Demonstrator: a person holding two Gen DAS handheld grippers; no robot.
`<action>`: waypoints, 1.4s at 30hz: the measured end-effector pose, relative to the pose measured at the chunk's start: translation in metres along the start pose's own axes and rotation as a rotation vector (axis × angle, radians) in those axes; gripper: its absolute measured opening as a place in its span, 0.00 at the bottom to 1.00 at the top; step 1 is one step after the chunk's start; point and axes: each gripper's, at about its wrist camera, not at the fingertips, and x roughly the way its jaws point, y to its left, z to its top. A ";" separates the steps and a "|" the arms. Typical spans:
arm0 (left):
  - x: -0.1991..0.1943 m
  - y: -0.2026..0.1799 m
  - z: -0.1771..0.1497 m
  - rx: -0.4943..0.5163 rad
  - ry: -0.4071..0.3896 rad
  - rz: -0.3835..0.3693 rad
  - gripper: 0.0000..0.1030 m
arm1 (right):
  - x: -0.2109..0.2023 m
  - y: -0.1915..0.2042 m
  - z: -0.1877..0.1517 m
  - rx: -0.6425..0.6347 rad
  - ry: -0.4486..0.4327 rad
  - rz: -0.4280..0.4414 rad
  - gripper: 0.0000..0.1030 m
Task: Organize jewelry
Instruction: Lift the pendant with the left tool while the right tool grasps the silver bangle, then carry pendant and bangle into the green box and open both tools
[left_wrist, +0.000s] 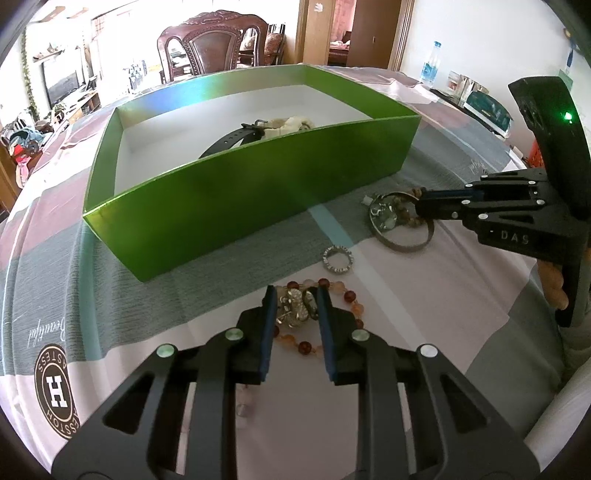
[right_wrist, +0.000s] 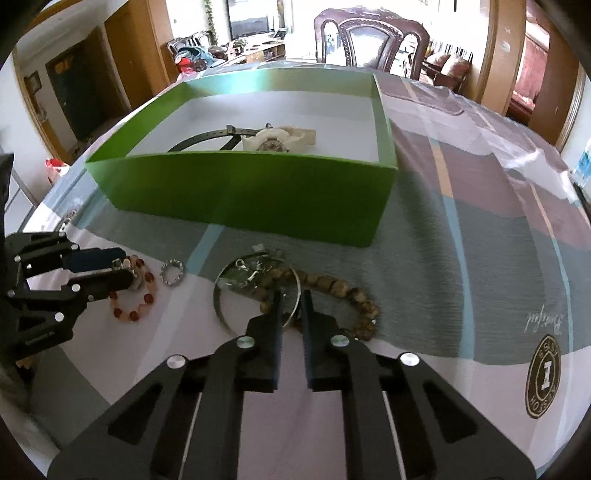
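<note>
While my left hand-held gripper (left_wrist: 295, 295) clenches the rhinestone piece (left_wrist: 295, 308) on the red bead bracelet (left_wrist: 332, 317), just before the green box (left_wrist: 258, 177), my right hand-held gripper (right_wrist: 291, 295) pinches the silver bangle (right_wrist: 255, 291) nearby on the worktop (right_wrist: 461, 258).

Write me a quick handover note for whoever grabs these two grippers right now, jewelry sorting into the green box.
Left gripper: closed on the sparkly ornament lying over the red bead bracelet, still on the cloth.
Right gripper: jaws shut on the rim of the metal bangle, not lifted.
Green box: already holds a black-strap watch and a cream-coloured piece.
Left on the cloth: the bead bracelet, the small silver ring, the bangle with a clasp tangle inside it, the brown wooden bead strand.
Next: probably lift both grips into the box.
</note>
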 end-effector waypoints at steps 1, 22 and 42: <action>0.000 0.000 0.000 -0.001 -0.001 0.001 0.22 | 0.000 0.001 0.000 -0.004 0.000 0.002 0.06; -0.011 0.002 0.001 -0.012 -0.049 -0.006 0.17 | -0.013 -0.010 0.004 0.047 -0.048 0.033 0.06; -0.015 -0.001 0.001 -0.003 -0.066 -0.009 0.17 | -0.011 -0.007 0.000 0.062 -0.038 0.064 0.05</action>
